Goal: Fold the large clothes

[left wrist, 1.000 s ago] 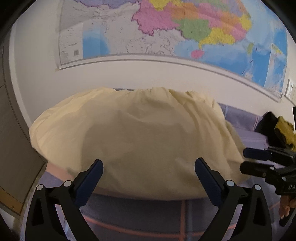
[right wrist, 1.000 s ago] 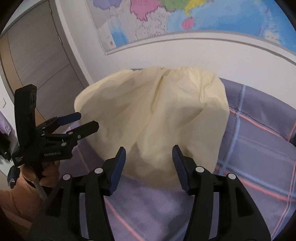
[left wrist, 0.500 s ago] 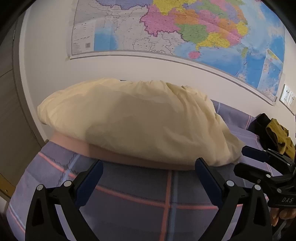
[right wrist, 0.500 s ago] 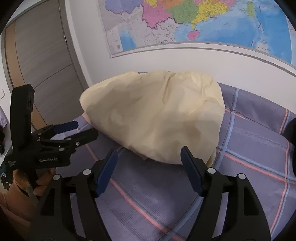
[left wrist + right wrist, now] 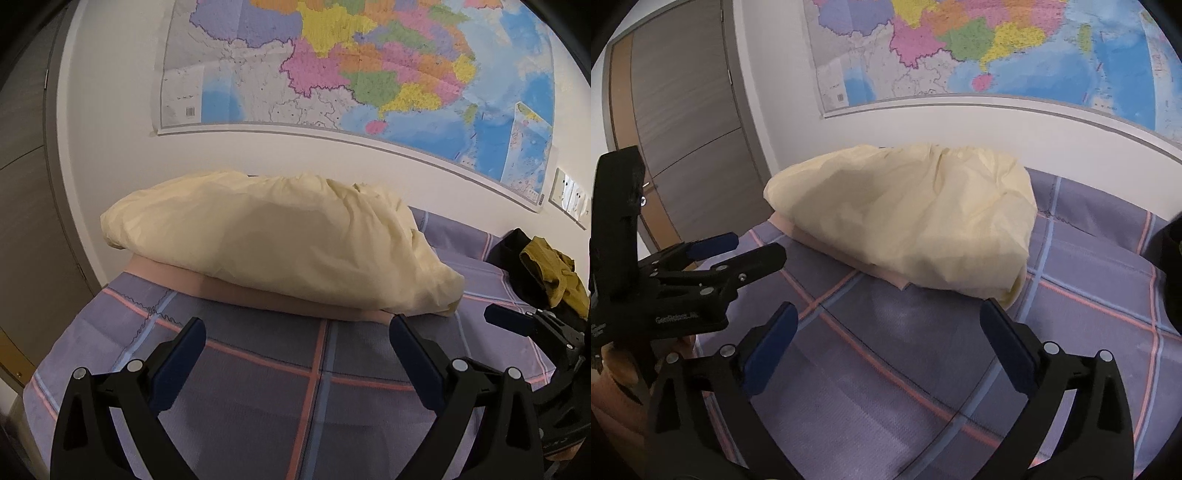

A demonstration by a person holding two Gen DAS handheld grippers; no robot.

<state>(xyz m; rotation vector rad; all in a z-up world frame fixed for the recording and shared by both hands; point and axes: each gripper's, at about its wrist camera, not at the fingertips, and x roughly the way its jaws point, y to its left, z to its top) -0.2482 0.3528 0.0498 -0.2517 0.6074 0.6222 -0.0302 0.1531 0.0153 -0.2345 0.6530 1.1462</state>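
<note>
Right gripper (image 5: 886, 334) jaws opening, nothing between them; left gripper (image 5: 295, 345) wide, empty. Both have backed away from the yellow garment (image 5: 280, 247), now a folded bundle on a pink cloth (image 5: 258, 295) at the bedsheet's (image 5: 258, 387) far edge by the wall. Fold looks done. Left gripper body reads "GenRobot.AI"; wall map (image 5: 369, 66) text unreadable.

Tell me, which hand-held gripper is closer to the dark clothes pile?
Right. The right hand-held gripper sits just beside the dark clothes pile, jaws opening with nothing between them; the left hand-held gripper is farther off, facing the yellow bundle.
</note>
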